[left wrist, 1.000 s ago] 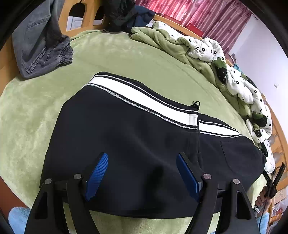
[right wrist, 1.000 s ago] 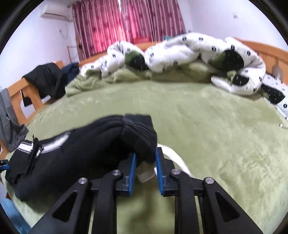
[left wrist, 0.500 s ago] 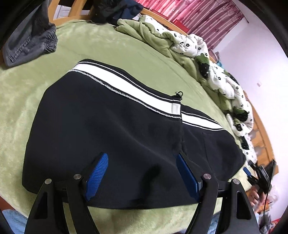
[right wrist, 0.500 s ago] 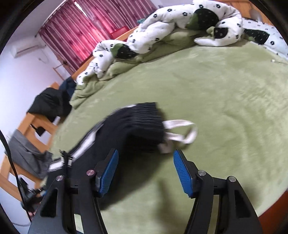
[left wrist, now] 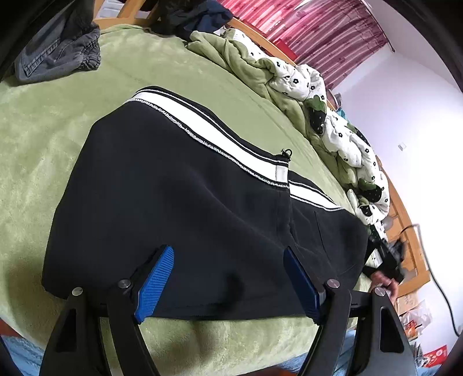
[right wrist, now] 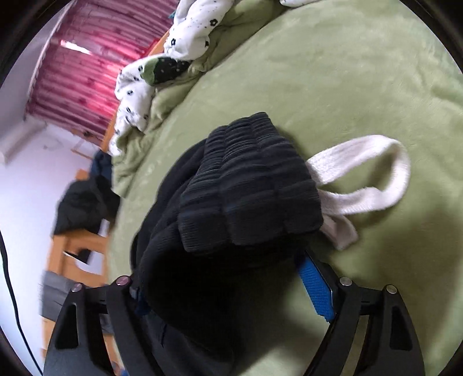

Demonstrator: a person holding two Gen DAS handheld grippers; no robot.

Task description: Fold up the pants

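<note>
Black pants (left wrist: 179, 208) with a white side stripe (left wrist: 220, 138) lie folded flat on the green blanket (left wrist: 43, 138). My left gripper (left wrist: 228, 250) hovers open over their near edge, with nothing between its blue pads (left wrist: 156, 277). In the right wrist view the ribbed black waistband (right wrist: 249, 185) lies bunched on the blanket, and its white drawstring (right wrist: 364, 173) loops out to the right. My right gripper (right wrist: 220, 269) stands open around that bunch. One blue pad (right wrist: 315, 286) shows clear of the fabric, while the fabric hides the other. A hand (left wrist: 382, 282) shows at the pants' far right end.
Grey jeans (left wrist: 58, 55) lie at the bed's far left corner. Dark clothes (left wrist: 188, 17) hang on the wooden frame. A flowered white quilt (left wrist: 341, 136) and a green cover run along the far side. The blanket's near edge (left wrist: 202, 341) drops off just under my left gripper.
The right gripper opened and let go of the ribbed waistband, rolled, and sank low over it. The left gripper tilted down and came a little closer to the pants.
</note>
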